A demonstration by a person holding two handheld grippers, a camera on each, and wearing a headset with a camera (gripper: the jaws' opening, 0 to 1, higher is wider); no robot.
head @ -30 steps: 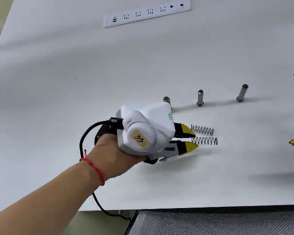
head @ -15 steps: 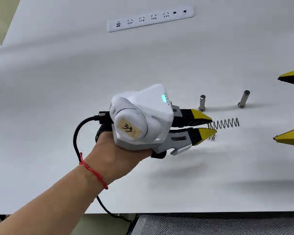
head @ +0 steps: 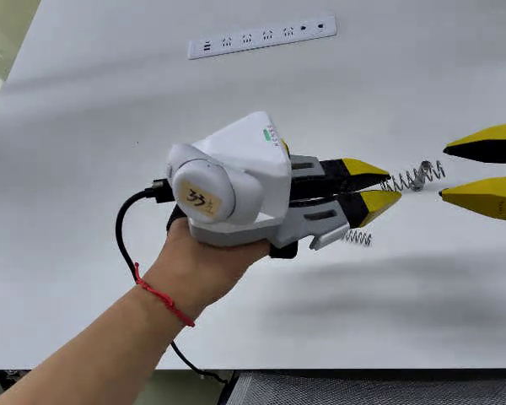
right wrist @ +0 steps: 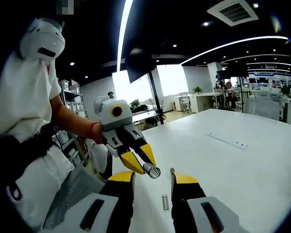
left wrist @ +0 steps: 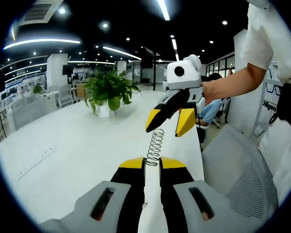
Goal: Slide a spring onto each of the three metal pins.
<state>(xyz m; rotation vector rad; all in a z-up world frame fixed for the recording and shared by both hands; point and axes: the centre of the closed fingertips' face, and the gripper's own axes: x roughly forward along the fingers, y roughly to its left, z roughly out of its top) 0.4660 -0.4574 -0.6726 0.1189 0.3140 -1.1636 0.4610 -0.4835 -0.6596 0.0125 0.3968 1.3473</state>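
Left gripper (head: 392, 186) is pinched tight on one end of the silver coil spring (head: 413, 177), held above the white table's (head: 110, 126) near half, while the right gripper (head: 444, 171) gapes empty opposite.

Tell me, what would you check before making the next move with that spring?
1. Held spring clamped in left gripper: ok.
2. Right gripper open by the held spring's free end: ok.
3. Held spring upright over a pin: not ok, it is in the air, pointing at the right gripper.
4. All pins bare: cannot tell, mostly hidden.
5. Second spring lying ready on the table: ok.
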